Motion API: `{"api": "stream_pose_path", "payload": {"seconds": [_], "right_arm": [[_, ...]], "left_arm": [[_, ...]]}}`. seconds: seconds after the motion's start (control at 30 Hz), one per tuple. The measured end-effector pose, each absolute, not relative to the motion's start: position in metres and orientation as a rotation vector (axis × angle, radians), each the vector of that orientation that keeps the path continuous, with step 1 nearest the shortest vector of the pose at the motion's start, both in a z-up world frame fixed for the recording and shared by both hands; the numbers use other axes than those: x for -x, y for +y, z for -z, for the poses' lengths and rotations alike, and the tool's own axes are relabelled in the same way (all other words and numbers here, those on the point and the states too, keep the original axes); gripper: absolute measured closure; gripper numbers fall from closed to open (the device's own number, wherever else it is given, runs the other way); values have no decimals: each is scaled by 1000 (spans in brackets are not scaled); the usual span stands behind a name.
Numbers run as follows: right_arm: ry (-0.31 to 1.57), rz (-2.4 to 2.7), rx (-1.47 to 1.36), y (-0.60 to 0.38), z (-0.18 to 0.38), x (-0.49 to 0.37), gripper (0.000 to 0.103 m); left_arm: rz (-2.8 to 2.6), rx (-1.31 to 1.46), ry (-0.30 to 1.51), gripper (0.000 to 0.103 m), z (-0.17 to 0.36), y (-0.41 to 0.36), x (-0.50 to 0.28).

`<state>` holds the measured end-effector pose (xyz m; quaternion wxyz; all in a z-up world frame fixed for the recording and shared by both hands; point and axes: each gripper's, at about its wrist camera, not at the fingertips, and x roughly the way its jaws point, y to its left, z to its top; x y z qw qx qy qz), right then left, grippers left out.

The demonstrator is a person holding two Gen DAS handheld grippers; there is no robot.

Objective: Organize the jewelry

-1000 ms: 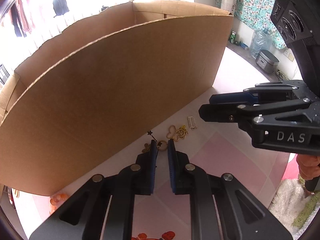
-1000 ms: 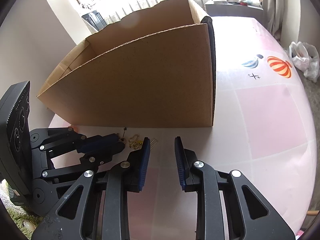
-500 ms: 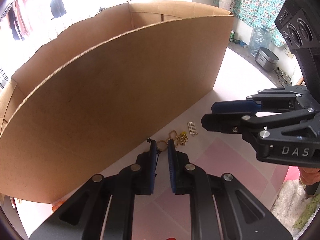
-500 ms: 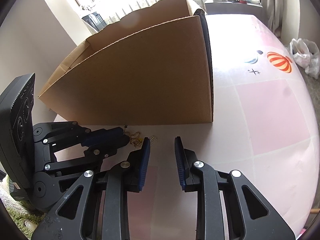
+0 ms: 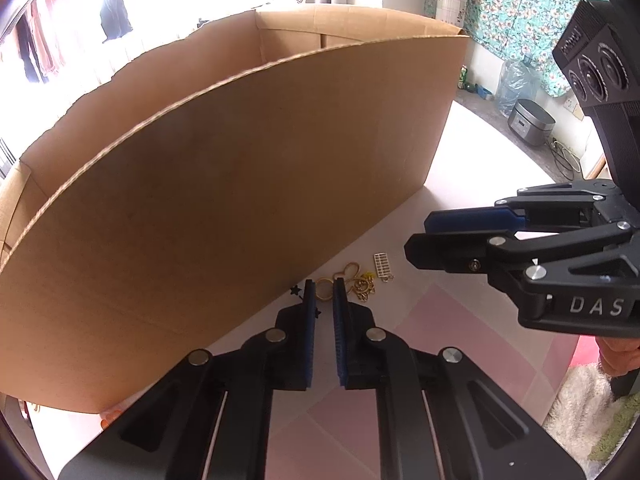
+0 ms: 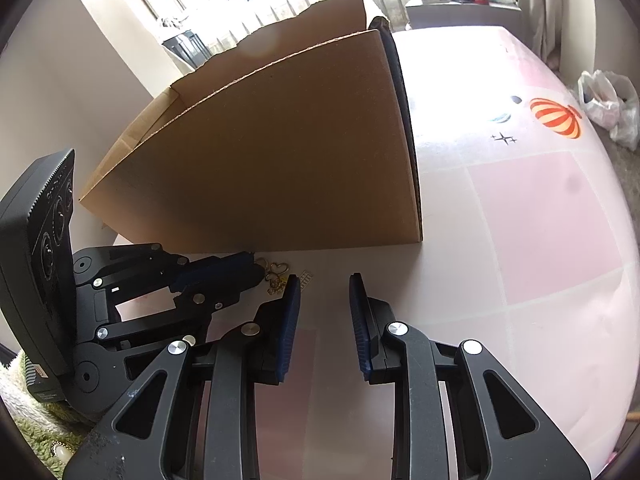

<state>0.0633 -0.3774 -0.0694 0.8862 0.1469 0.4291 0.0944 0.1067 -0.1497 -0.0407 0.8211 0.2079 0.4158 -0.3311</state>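
Gold trinkets (image 5: pixel 360 282) lie in a small heap on the tabletop (image 5: pixel 452 312), just in front of the cardboard box (image 5: pixel 240 184), probably their destination. The left claw (image 5: pixel 323 294) is closing around a gold ring (image 5: pixel 323 291), its pads not yet pressing. The right claw (image 6: pixel 324 292) waits beside the heap, released and empty. The surface is pale pink, checked; laundry hangs by a bright window.

A plain brown cardboard box (image 5: pixel 240 184) stands on a white tablecloth (image 6: pixel 540 240) with pale pink squares and a red-striped balloon (image 6: pixel 556 118). Gold jewelry (image 5: pixel 360 280) lies near blue-padded black grippers (image 5: pixel 324 292).
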Motion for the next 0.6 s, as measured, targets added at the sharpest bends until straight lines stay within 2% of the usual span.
{"api": "stream_pose_path", "payload": {"seconds": [0.07,0.43,0.47,0.57,0.6], "right_arm": [[892,-195,-306,-377,69,-63,79],[899,-202,-314,-372,70,-67,79],[899,-201,-314,-372,72,-68,79],[896,-200,-317,-373,71,-66,79],[895,-199,-319,-373,71,-66,78]], "left_arm": [[704,-444,894,103,40,-148,-105],[707,-423,927,103,38,-132,-93],[706,-413,906,102,37,-134,-94],[714,-365,847,87,31,-138,-98],[719,-363,837,86,30,-141,-99]]}}
